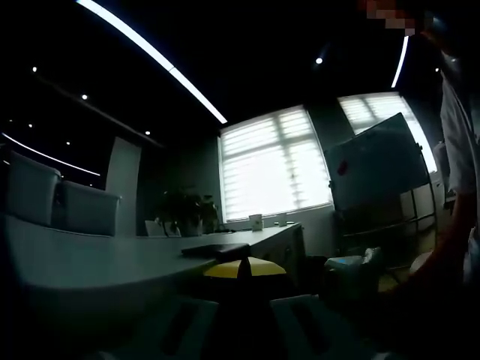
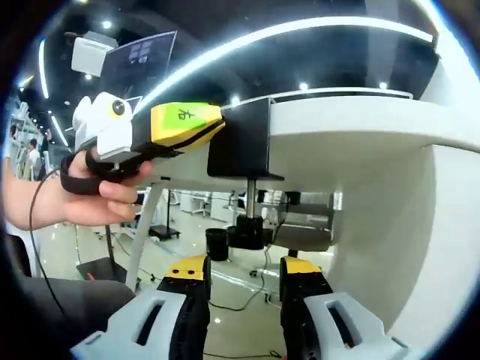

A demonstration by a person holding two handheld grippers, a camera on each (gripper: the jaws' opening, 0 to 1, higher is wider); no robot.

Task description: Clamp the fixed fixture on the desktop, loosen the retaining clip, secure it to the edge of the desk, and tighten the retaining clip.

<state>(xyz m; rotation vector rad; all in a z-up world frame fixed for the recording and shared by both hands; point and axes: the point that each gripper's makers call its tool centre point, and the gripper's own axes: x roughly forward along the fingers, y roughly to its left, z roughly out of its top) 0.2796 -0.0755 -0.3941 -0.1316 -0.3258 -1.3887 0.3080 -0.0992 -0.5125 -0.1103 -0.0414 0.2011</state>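
Under the edge of the thick white desk (image 2: 360, 120), a black metal clamp bracket (image 2: 244, 139) sat hooked over the desk's rim. Its thin screw rod hung down to a black round knob (image 2: 247, 232). The right gripper (image 2: 244, 289), with yellow-tipped black jaws, was just below the knob, its jaws spread apart with nothing between them. The left gripper (image 2: 187, 124), yellow and white, was held in a person's hand (image 2: 97, 191) and pressed against the bracket's side. In the left gripper view it was dark, so I cannot tell how its jaws stood there.
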